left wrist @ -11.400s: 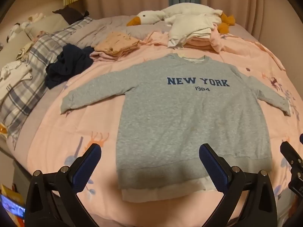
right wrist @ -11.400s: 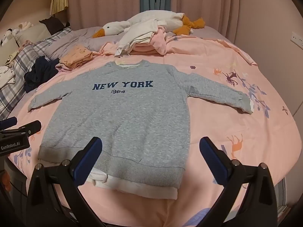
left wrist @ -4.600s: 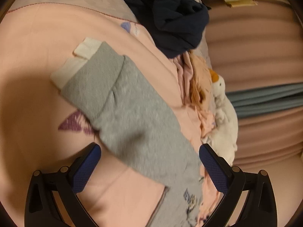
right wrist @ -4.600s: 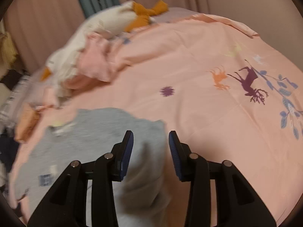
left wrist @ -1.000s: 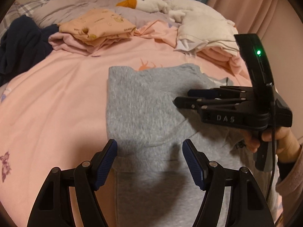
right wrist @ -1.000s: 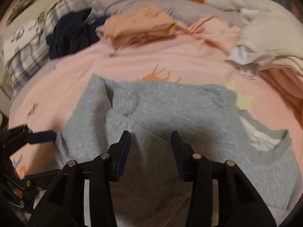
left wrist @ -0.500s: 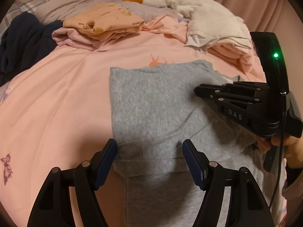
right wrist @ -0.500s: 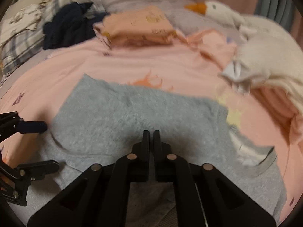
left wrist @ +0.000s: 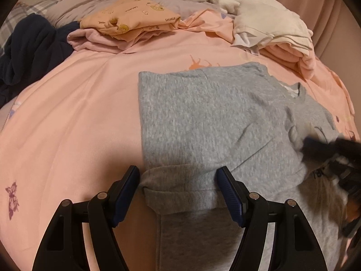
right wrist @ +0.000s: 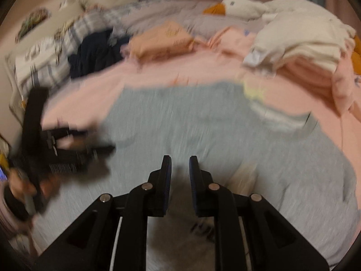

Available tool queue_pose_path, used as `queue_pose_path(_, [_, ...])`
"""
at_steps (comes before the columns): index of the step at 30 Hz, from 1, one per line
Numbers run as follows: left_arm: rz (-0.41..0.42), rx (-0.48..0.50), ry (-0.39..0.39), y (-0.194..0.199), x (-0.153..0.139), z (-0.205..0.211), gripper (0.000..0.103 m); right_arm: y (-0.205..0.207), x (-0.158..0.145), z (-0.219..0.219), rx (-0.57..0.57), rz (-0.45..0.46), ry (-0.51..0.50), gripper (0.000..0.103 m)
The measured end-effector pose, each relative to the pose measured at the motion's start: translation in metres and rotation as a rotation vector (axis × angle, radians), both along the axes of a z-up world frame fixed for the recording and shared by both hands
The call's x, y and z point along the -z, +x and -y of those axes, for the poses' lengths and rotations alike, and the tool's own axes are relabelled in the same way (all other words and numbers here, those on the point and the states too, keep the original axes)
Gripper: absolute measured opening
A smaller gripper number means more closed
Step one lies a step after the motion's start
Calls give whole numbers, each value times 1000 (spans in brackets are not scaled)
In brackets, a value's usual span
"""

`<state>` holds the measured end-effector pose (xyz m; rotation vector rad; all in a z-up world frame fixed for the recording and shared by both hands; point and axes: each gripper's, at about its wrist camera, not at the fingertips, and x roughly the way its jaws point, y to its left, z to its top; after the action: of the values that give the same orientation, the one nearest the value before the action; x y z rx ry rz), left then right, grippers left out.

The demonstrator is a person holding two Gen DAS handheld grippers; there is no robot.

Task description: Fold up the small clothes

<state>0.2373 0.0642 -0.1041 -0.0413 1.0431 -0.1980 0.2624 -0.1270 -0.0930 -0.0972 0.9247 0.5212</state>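
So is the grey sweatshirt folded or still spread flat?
Partly folded: the sweatshirt has its sleeve laid across the body with a straight folded edge, not spread out.

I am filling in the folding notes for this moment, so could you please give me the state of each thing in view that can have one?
Grey sweatshirt: partly folded, sleeves laid across the body, flat on the bed.
Left gripper: fingers open over the sweatshirt's folded sleeve cuff, not pinching it.
Right gripper: narrow gap between fingers, which have just been opening; no cloth pinched.
Orange garment: folded, stacked on pink clothes.
White garment: folded, on a pile.
Navy garment: crumpled, unfolded.
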Motion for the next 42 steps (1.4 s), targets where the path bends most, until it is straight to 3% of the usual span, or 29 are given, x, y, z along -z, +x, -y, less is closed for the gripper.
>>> queue_pose_path(2, [-17,-20,-13,-2,-4,-3,71,-2,18,-3,16,-18,-70,13])
queue_pose_path(6, [-11,-36,-86,-28,-22,-19,71,-11,-1,15,91,-46,93,22])
queue_pose_path(8, [-13,-32,-126,-48,-29,-30,71,-32,-18,28,107,-14,154,27])
queue_pose_path(10, [-34,-25,-174,-70,-31,-41,73,-59,-30,47,137,0,192,43])
queue_pose_path(16, [-124,-31,-359,-128,-19,-69,79,-158,-42,117,291,22,254,56])
queue_pose_path(18, [-150,-34,-429,-142,-14,-74,80,-185,-39,142,362,11,294,58])
queue_pose_path(23, [-167,-5,-490,-164,-8,-69,81,-249,-17,198,529,-45,375,59])
queue_pose_path(26, [-192,29,-586,-175,-4,-65,81,-276,-5,216,589,-69,428,59])
queue_pose_path(34, [-216,45,-650,-194,2,-60,81,-302,23,216,581,-175,544,59])
queue_pose_path(42, [-217,66,-660,-197,4,-51,82,-302,30,196,505,-181,596,65])
